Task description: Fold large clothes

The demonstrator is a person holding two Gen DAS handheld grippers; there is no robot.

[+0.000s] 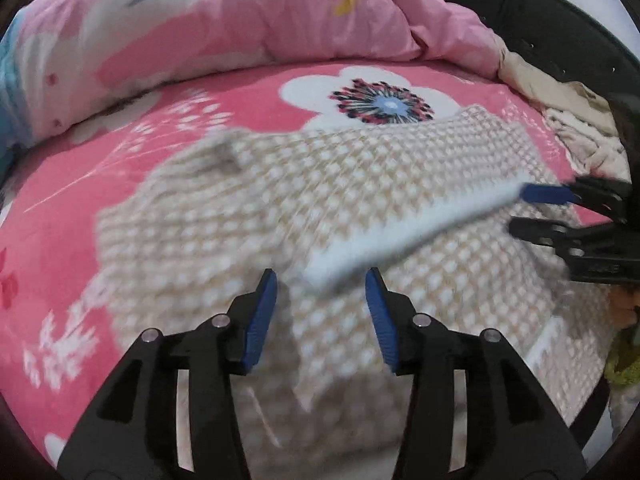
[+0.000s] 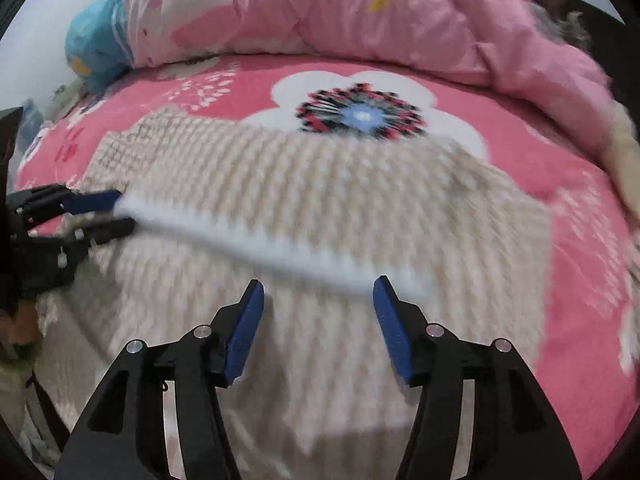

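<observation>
A beige knitted sweater [image 1: 360, 184] with a white ribbed hem [image 1: 400, 236] lies on the pink flowered bed; it also shows in the right wrist view [image 2: 320, 200] with the white hem [image 2: 280, 248] folded across it. My left gripper [image 1: 322, 312] is open just above the sweater, at the hem's left end. My right gripper [image 2: 318, 320] is open above the sweater, near the hem's right end. Each gripper shows in the other's view, the right gripper [image 1: 536, 208] and the left gripper [image 2: 120, 212] at opposite hem ends, jaws apart. Both views are motion-blurred.
A pink flowered sheet [image 1: 256, 96] covers the bed. A bunched pink duvet [image 1: 240, 16] lies along the far side, also in the right wrist view [image 2: 360, 12]. Crumpled beige clothes [image 1: 580, 128] sit at the far right. A blue pillow [image 2: 96, 52] lies far left.
</observation>
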